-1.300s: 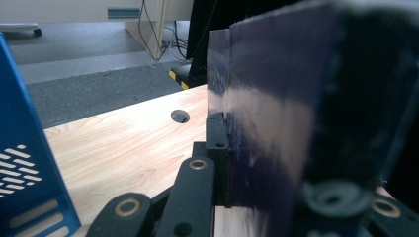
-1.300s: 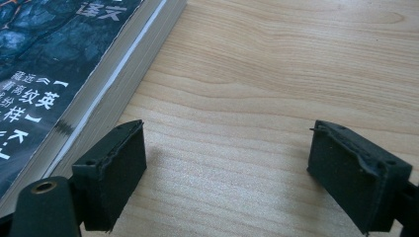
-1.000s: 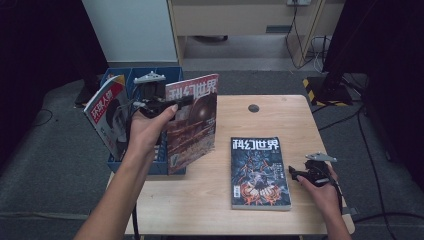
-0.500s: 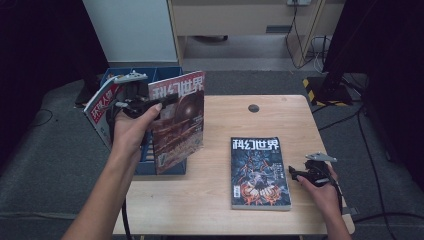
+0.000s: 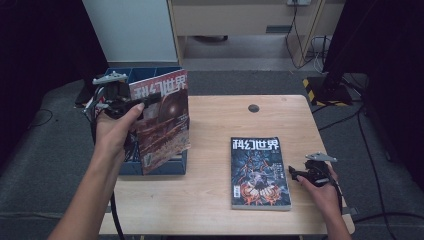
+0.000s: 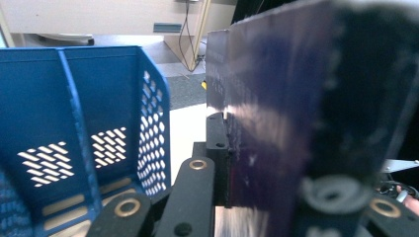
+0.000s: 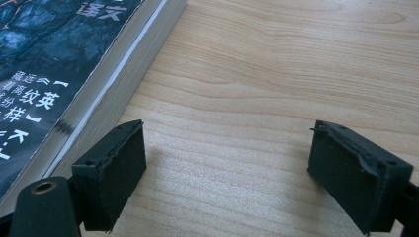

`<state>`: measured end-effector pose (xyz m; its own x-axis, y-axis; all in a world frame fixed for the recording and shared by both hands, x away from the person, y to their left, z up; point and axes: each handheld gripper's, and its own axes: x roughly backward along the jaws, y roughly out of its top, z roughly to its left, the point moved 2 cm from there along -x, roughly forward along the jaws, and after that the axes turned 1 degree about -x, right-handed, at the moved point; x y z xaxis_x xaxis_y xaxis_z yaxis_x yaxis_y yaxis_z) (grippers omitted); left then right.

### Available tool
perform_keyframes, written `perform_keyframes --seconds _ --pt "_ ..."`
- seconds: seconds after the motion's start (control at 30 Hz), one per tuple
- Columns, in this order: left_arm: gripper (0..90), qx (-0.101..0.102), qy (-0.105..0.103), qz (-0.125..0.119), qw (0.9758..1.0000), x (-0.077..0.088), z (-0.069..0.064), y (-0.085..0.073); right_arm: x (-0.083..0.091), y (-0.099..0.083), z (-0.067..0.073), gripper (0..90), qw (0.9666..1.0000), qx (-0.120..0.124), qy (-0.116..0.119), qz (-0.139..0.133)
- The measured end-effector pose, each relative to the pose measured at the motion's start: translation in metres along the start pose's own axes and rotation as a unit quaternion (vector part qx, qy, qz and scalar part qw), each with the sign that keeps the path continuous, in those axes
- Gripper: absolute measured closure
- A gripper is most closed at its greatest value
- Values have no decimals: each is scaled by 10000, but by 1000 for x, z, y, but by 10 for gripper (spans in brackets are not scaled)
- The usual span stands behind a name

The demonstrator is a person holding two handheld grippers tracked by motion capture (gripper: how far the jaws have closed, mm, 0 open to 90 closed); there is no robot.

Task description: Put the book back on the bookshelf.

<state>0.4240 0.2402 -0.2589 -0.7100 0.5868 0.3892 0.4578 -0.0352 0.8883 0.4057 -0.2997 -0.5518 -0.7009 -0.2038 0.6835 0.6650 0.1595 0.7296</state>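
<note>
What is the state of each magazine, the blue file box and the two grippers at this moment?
Left gripper: shut on the red magazine.
Red magazine: closed, held upright over the blue file box.
Blue file box: standing upright; the compartments in the left gripper view are empty.
Dark magazine: closed, lying flat on the table.
Right gripper: open, holding nothing, beside the dark magazine.
</note>
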Motion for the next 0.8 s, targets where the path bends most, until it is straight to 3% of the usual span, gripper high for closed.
perform_keyframes --seconds 0.8 --pt "836 140 309 -45 9994 17 26 -4 0 0 0 147 10000 22 8 15"
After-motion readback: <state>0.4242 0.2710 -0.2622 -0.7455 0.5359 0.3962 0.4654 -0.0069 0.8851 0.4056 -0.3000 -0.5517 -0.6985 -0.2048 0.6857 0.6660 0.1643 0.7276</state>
